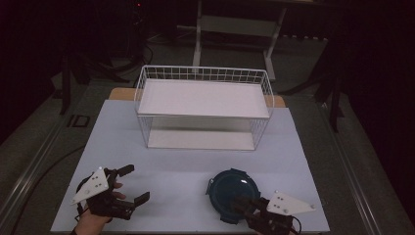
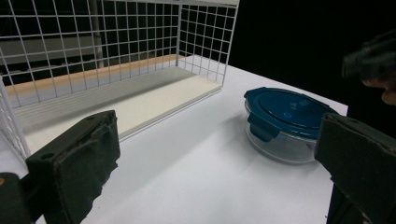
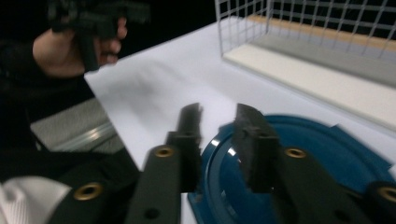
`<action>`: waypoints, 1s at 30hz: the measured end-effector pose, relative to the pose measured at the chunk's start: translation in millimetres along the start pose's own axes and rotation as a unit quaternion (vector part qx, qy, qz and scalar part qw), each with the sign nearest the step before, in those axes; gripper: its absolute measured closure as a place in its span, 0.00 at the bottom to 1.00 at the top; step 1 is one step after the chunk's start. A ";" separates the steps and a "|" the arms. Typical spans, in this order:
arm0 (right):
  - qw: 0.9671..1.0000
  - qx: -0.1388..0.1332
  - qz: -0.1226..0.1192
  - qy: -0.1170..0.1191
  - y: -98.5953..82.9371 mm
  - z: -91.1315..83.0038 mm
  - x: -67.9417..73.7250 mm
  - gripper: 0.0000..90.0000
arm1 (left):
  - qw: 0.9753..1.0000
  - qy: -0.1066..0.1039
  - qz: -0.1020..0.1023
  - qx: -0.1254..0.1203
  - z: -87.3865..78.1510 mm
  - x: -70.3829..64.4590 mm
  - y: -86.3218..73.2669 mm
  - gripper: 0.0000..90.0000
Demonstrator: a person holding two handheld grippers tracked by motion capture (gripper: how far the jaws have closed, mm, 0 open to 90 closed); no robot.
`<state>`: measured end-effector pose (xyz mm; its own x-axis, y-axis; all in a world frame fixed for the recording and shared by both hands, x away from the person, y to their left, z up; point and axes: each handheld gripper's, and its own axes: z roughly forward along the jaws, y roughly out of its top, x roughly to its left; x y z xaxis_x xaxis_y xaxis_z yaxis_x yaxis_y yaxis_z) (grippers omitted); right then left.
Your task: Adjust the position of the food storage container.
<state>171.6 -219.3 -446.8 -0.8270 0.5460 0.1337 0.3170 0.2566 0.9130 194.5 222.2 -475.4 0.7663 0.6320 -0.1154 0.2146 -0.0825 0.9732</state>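
A round glass container (image 1: 232,195) with a dark blue lid (image 2: 286,108) is placed on the white surface (image 1: 176,171), near its front edge and to the right of the middle. It stands upright and its lid is on, with clip tabs seen at the rim. Behind it, well apart, a white wire rack (image 1: 203,105) with two flat shelves is set at the far half of the surface.

The right tool (image 1: 243,205) is held at the near right edge of the container. In the right gripper view its jaws are seen with a narrow gap between them, placed at the rim of the lid (image 3: 299,163); one jaw is over the lid and the other is just outside the rim. It cannot be told from the pictures if the rim is already pressed between them, so the grip of this tool cannot be told.

The left tool (image 1: 133,184) is held by a hand (image 1: 93,221) at the front left part of the surface, well apart from the container. Its jaws are wide apart and nothing is between them. In the left gripper view the container (image 2: 285,123) is seen between the two jaws, farther away, and the rack (image 2: 112,70) is seen at the left behind.
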 end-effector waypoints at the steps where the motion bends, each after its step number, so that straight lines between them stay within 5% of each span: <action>1: 1.000 0.007 -0.005 0.007 -2.1 1.5 1.6 0.86 | 1.000 0.001 0.001 0.001 -0.1 0.0 0.0 0.01; 7: 0.999 0.036 0.003 0.038 -16.4 7.6 7.8 0.99 | 1.000 0.000 0.001 0.002 0.2 0.4 -0.1 0.01; 15: 0.995 0.070 0.011 0.064 -35.7 13.9 13.3 1.00 | 1.000 -0.001 0.001 0.004 0.6 1.5 -0.4 0.00; 30: 0.991 0.127 0.007 0.042 -46.3 20.1 10.4 1.00 | 1.000 -0.001 0.003 0.003 0.0 1.4 -0.1 0.01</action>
<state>157.6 -209.5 -495.5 -0.8538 0.4856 0.1878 0.4275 0.4481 0.7852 195.6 223.1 -475.7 0.7681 0.6306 -0.1108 0.2146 -0.0905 0.9725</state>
